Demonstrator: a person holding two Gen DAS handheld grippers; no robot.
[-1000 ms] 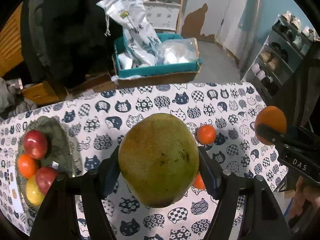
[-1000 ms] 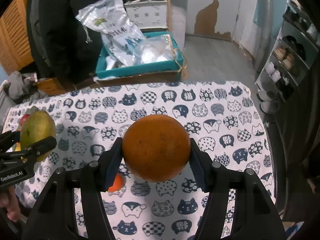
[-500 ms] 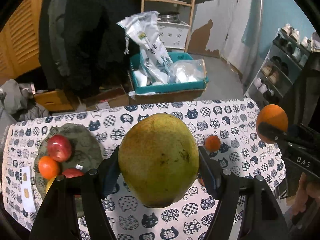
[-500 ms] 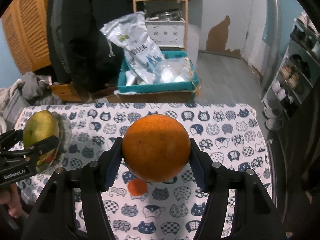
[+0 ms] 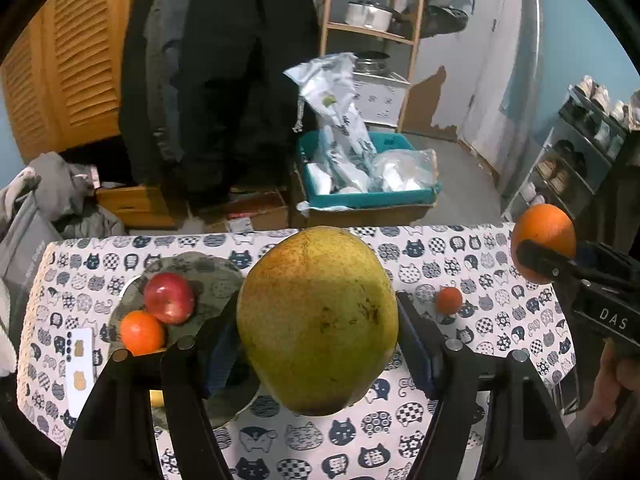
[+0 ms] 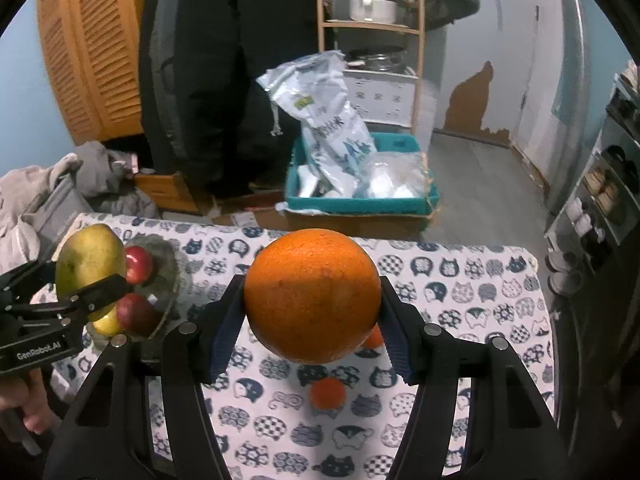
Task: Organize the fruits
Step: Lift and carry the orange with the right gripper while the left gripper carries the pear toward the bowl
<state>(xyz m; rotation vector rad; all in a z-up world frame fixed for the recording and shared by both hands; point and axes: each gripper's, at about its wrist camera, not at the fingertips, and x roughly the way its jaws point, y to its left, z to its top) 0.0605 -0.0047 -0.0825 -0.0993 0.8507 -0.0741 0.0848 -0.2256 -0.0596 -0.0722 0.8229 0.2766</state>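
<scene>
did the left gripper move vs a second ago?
Yes. Left gripper, shut on the mango, rose and pulled back: the table's far edge dropped lower in view.

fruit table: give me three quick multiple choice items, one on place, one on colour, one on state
1. Where is the red apple?
A. on the grey plate
B. in the teal box
C. on the floor

2. What colour is the fruit in the right tongs?
A. red
B. orange
C. purple

3. What state are the left tongs in?
A. open and empty
B. shut on the mango
C. lying on the tablecloth

Answers: 1 A, the apple rests on the plate; 2 B, the big round orange is plainly orange; 3 B, both pads press the mango's sides.
</scene>
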